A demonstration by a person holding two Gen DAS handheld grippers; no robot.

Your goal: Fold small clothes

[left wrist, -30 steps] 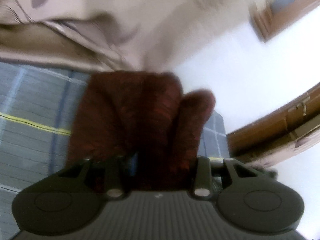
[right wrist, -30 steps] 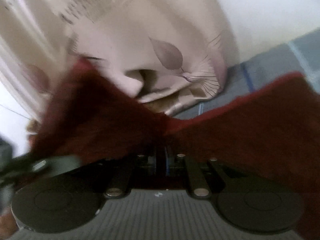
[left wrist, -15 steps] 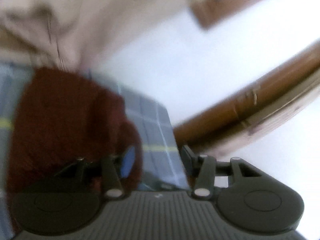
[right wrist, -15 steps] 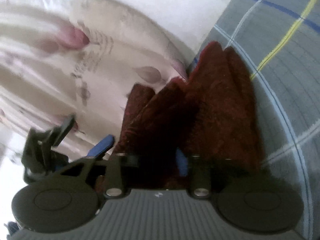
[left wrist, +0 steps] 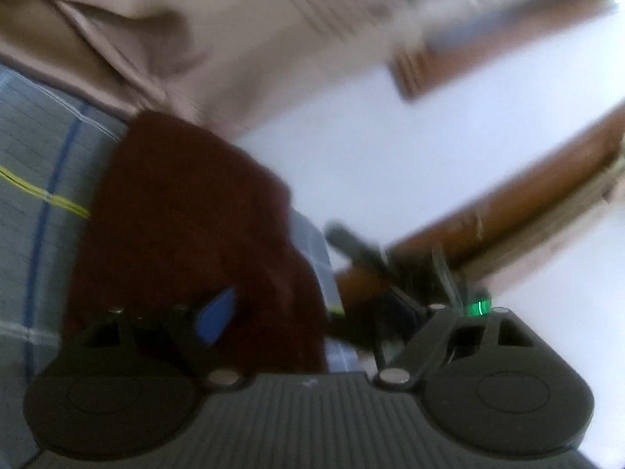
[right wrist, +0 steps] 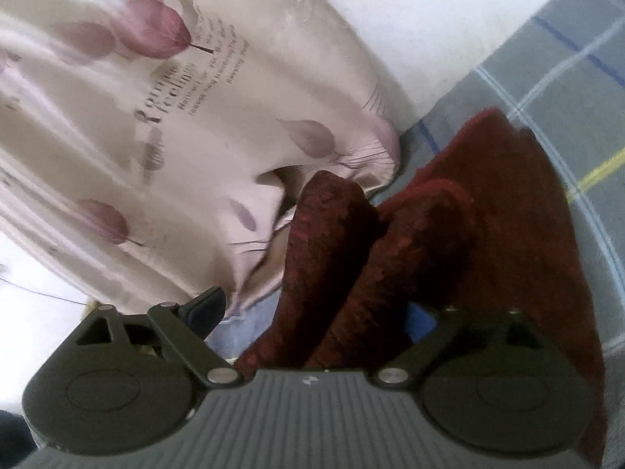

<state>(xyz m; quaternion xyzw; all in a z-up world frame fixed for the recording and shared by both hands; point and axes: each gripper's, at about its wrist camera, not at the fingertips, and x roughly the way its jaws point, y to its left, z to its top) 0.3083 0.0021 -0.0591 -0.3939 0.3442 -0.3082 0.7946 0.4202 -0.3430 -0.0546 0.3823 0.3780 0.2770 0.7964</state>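
Note:
A dark red fuzzy garment point(left wrist: 187, 226) lies bunched on the grey plaid sheet point(left wrist: 43, 156). My left gripper point(left wrist: 312, 308) hovers low over its near edge. Its jaws are opening, and the cloth lies by the blue left pad point(left wrist: 216, 320) without being pinched. In the right wrist view the same garment point(right wrist: 488, 234) shows two rolled lobes running between the fingers of my right gripper point(right wrist: 316, 305). Those jaws are opening wide too, and both pads stand clear of the cloth.
A beige cover with leaf print and lettering point(right wrist: 175, 117) is heaped right behind the garment. A white wall point(left wrist: 371, 136) and a brown wooden rail point(left wrist: 508, 211) lie beyond the sheet's edge. A dark frame with a green light point(left wrist: 478, 306) sits just right of my left gripper.
Both grippers were shut on the red garment and have let it go with their jaws spread. The cloth has dropped into folds on the sheet. The left view has swung sideways.

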